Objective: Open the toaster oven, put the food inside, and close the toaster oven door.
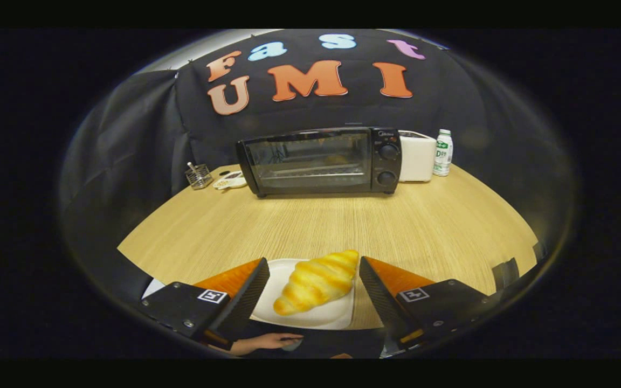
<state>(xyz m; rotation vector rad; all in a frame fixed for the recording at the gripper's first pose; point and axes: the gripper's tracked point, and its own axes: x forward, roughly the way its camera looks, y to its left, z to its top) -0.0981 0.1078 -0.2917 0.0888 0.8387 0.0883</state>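
Observation:
A black toaster oven [318,161] stands at the far side of the wooden table [321,226], its glass door shut and two knobs on its right. Close to me, a golden croissant [317,281] lies on a white plate [337,314] near the table's front edge. My gripper [313,267] is open, its orange-and-black fingers [246,285] standing either side of the croissant without touching it. The croissant sits in the gap between them, well apart from both.
A white appliance [417,156] and a white bottle with a green label [442,152] stand right of the oven. A wire basket [198,175] and a small white dish [229,180] sit left of it. A hand [267,341] rests below the plate.

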